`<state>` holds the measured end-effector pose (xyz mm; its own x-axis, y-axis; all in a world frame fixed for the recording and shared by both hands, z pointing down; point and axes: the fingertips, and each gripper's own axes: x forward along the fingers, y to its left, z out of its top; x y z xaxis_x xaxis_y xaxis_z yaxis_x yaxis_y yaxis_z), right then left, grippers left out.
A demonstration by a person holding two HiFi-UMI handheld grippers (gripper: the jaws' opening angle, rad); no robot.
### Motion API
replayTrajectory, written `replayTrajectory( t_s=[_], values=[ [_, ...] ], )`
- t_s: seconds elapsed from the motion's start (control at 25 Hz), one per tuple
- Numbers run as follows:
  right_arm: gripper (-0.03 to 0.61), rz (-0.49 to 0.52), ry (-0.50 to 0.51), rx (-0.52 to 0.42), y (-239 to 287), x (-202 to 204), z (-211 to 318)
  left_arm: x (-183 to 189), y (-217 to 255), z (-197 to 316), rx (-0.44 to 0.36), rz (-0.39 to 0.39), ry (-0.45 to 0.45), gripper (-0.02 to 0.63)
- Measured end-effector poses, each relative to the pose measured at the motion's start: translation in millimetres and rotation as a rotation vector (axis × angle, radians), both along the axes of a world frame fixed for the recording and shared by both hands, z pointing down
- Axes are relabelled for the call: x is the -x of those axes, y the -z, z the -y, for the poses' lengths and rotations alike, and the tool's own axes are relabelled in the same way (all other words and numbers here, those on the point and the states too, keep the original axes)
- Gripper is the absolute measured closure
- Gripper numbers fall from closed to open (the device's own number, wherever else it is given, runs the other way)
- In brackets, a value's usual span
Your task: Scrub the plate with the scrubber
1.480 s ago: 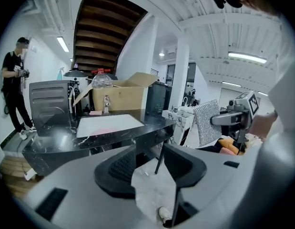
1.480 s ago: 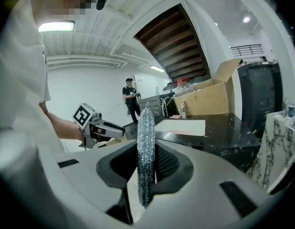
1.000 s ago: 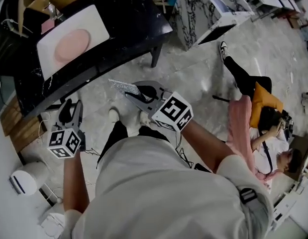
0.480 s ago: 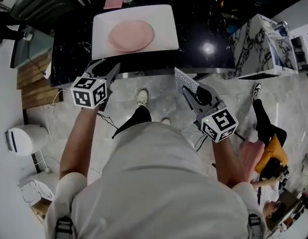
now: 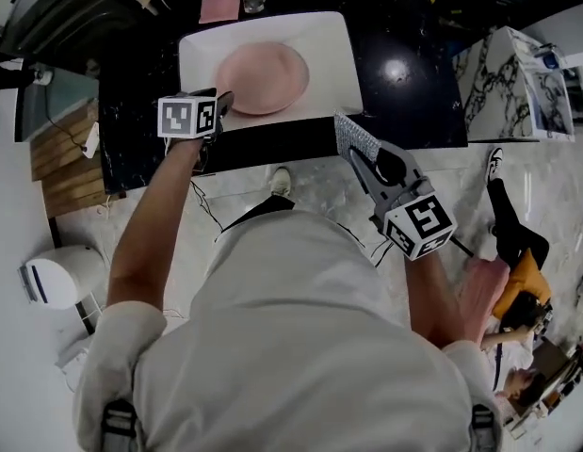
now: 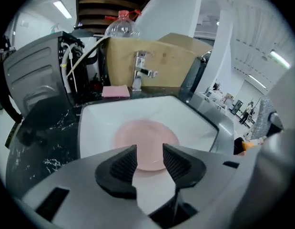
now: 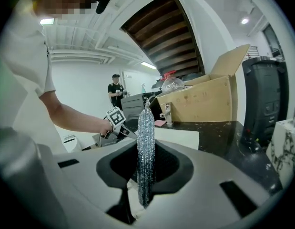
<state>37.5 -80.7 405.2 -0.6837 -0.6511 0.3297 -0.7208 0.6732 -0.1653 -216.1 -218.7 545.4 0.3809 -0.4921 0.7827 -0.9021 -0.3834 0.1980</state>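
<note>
Currently the right tool [image 5: 359, 160] grips the scrubber [image 5: 351, 134] edge-on; the plate [image 5: 263, 76] lies forward-left, just beyond the left tool [image 5: 222, 103], whose jaws stand slightly apart, empty.

The flat silver scrubber [image 7: 146, 147] glitters, rough and mesh-like. The round pink plate [image 5: 261, 76] looks smooth and matt; the black veined stone table [image 5: 413, 102] shines glossy.
</note>
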Motion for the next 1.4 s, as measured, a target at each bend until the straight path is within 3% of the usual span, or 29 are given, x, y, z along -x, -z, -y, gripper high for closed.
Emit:
replayTrajectory(
  t_s=[0.12, 0.4, 0.88, 1.16, 1.4],
  values=[
    [0.502, 0.001, -0.013, -0.001, -2, 8, 20, 8, -21, 16, 0.057, 0.04, -0.004, 0.443],
    [0.502, -0.022, -0.02, 0.011, -12, 31, 50, 9, -56, 51, 0.11, 0.099, -0.075, 0.442],
    [0.502, -0.055, -0.058, 0.063, -26, 40, 70, 14, -92, 122, 0.101, 0.224, -0.232, 0.444],
    [0.502, -0.085, -0.106, 0.072, -34, 35, 78, 14, -117, 146, 0.136, 0.247, -0.283, 0.445],
    [0.502, -0.103, -0.144, 0.081, -34, 28, 78, 12, -137, 159, 0.153, 0.311, -0.327, 0.448]
  ],
)
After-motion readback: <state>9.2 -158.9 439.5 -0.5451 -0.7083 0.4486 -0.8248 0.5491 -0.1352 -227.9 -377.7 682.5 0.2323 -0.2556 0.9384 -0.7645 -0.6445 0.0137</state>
